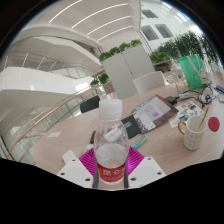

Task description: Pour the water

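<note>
Gripper (110,170) clamped on clear plastic water bottle with red label (110,163); both magenta pads (91,160) press its sides. Bottle base cut off below, label text unreadable. Bottle upright, white cap on, held over light tabletop (70,135). One bottle. One cream mug holding utensils (193,132) well right, beyond fingers. One open booklet (158,113) between; print illegible. Green plants (125,50) behind, uncountable.

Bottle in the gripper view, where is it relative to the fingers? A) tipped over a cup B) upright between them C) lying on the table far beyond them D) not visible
B: the clear bottle with a red label stands upright between the gripper fingers, with the pink pads against both its sides.
</note>
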`<state>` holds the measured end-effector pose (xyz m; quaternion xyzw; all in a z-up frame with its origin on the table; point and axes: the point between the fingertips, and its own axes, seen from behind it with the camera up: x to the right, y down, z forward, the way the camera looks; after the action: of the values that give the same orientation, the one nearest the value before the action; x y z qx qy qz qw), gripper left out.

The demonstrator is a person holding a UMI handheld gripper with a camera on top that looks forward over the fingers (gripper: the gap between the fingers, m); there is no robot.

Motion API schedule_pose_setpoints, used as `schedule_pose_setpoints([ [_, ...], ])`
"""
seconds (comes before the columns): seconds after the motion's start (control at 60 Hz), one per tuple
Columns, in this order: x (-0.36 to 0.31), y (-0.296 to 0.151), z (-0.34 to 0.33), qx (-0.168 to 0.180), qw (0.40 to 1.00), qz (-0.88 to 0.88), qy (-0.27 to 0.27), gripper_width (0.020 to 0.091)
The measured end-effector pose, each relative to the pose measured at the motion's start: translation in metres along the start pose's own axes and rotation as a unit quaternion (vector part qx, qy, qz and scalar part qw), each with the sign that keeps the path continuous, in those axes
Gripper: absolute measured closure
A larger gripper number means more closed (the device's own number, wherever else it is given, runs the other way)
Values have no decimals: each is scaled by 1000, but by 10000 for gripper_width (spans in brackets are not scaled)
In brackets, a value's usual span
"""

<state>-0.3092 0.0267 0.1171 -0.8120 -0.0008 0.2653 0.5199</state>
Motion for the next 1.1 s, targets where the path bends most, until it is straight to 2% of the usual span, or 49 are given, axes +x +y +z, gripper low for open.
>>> schedule_pose_setpoints([
  [0.067, 19, -38, -3, 8, 992, 126, -10, 764],
  [0.167, 47, -57, 1, -11, 946, 322, -33, 765],
  [0.2, 51, -58, 4, -19, 922, 383, -47, 764],
  [0.217, 54, -59, 4, -25, 908, 415, -58, 801],
  [0.233, 57, -60, 4, -30, 892, 446, -69, 765],
  [0.3, 60, -69, 1, -45, 820, 560, -113, 766],
  [0.317, 57, -76, 5, -46, 798, 591, -104, 766],
  [0.367, 60, -87, 1, -45, 742, 654, -141, 766],
  [0.517, 72, -119, -12, -26, 618, 761, -196, 765],
  [0.617, 79, -127, -7, -9, 586, 784, -206, 765],
  [0.733, 80, -132, -9, -7, 565, 798, -212, 766],
  [0.833, 72, -130, -7, -22, 581, 786, -210, 765],
  [0.9, 63, -125, -10, -37, 632, 747, -202, 764],
  [0.967, 53, -119, -16, -58, 748, 637, -176, 765],
  [1.0, 56, -118, -34, -65, 816, 544, -187, 764],
  [1.017, 56, -124, -40, -56, 842, 503, -186, 764],
  [1.033, 50, -141, -36, -53, 867, 472, -154, 764],
  [1.05, 52, -152, -40, -47, 891, 427, -146, 764],
  [1.1, 59, -193, -53, -14, 949, 297, -109, 761],
])
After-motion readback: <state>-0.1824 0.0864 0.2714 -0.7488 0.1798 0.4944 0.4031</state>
